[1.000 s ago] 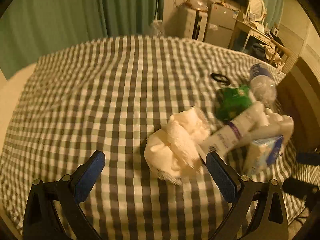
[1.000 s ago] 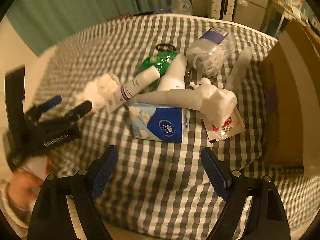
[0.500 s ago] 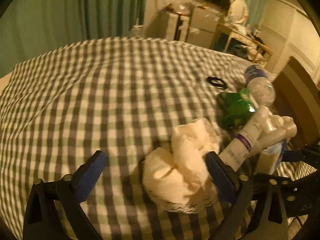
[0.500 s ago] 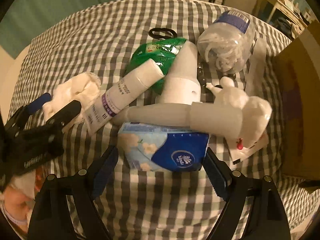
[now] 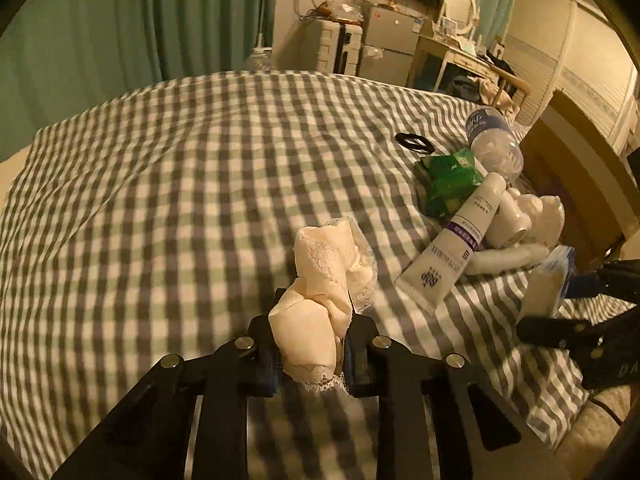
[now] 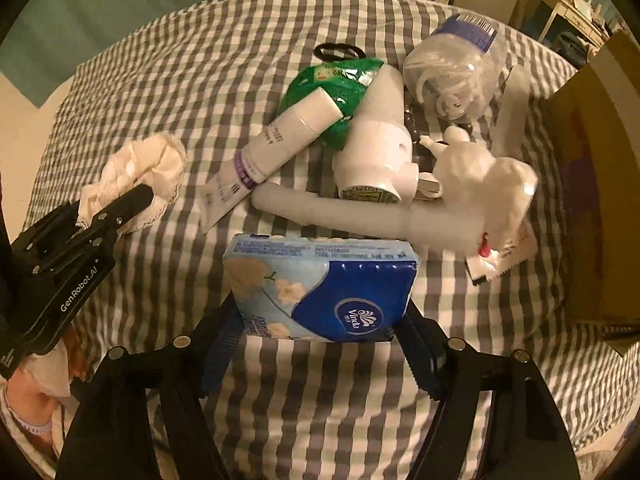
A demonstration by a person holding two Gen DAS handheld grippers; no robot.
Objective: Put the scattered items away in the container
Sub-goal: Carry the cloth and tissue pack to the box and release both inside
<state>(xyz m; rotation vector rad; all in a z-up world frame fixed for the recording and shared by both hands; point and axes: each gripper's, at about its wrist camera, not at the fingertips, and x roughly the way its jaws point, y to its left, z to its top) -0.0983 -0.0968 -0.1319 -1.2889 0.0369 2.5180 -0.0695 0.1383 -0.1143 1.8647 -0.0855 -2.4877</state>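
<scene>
A crumpled cream lace cloth (image 5: 320, 292) lies on the checked bed. Right of it, a blue tissue pack (image 6: 320, 284), white tube (image 6: 280, 140), green packet (image 6: 340, 80) and clear jar (image 6: 452, 68) cluster beside a cardboard box (image 6: 592, 184).

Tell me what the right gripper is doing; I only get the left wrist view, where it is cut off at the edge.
Observer: The right gripper straddles the blue plastic-wrapped tissue pack; its jaws have just been closing, contact unclear.
Operator: Anything hidden under the white soft toy?
Observer: A red-and-white sachet pokes out beneath it.
</scene>
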